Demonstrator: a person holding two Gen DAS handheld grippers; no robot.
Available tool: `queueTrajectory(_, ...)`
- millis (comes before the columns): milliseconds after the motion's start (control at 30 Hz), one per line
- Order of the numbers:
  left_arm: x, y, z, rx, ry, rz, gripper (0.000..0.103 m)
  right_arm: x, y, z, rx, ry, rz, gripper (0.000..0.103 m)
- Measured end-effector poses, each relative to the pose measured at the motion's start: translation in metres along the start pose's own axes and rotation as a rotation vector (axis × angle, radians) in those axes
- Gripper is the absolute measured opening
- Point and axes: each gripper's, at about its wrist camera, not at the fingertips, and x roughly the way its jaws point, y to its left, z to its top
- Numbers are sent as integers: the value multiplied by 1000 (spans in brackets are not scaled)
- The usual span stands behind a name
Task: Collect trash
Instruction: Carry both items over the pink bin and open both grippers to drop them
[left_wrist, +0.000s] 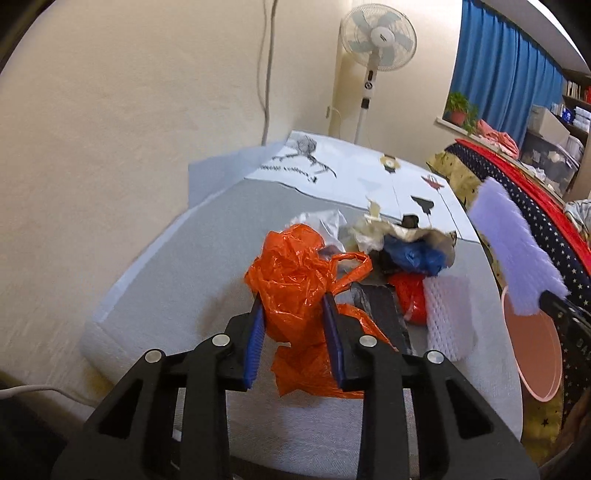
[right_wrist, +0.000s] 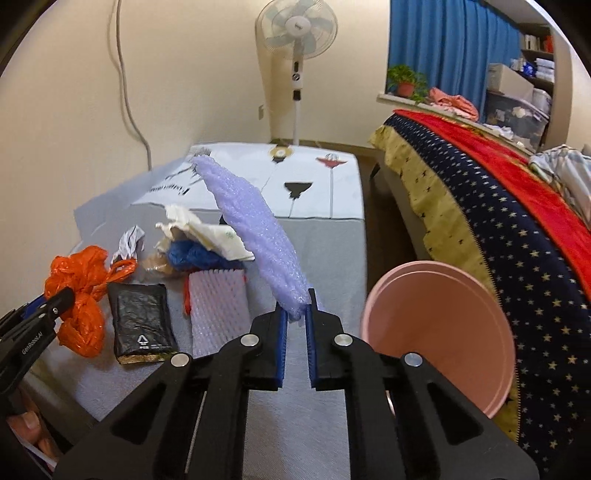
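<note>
Risk of slippage: left hand-held gripper (left_wrist: 295, 328) clamped on loose orange bag (left_wrist: 295, 280) above the desk (left_wrist: 177, 280); right hand-held gripper (right_wrist: 295, 317) pinches only the foam sheet (right_wrist: 255, 229) tip, beside pink bin (right_wrist: 439, 332); either may drop.

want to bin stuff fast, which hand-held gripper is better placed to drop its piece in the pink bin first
Right. The right hand-held gripper pinches the purple foam sheet directly beside the pink bin; the left hand-held gripper, clamping the orange bag, sits farther across the table.
</note>
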Motion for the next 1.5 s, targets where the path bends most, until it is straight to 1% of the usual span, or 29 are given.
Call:
queueTrajectory(100, -8, -1, 2, 3, -20, -14, 30, -12, -6, 2, 18, -18, -6, 10)
queueTrajectory(200, -21, -5, 7, 19, -77, -13, 30, -22, -11, 4, 25, -36, -10, 10)
queueTrajectory(267, -25, -4, 11, 7, -86, -38, 30, -28, -14, 5, 30, -45, -10, 10)
queueTrajectory(367, -30, -5, 15, 5, -106, -40, 30, -34, -19, 5, 41, -57, -17, 10)
queueTrajectory(600, -41, -32, 14, 59, -119, -135, 30, -48, -38, 6, 93, -62, -36, 10)
queueTrajectory(867, -44, -84, 20, 143, -114, -277, 30, -66, -77, 2, 179, -55, -94, 10)
queueTrajectory(1100, -39, -148, 30, 251, -123, -408, 30, -77, -120, -5, 274, -53, -181, 10)
queueTrajectory(1200, -33, -174, 27, 288, -114, -459, 30, -77, -132, -8, 299, -47, -209, 10)
queueTrajectory(1367, -24, -205, 12, 322, -95, -505, 30, -72, -145, -16, 322, -36, -258, 10)
queueTrajectory(1500, -17, -224, 1, 360, -83, -522, 30, -68, -155, -20, 343, -27, -282, 10)
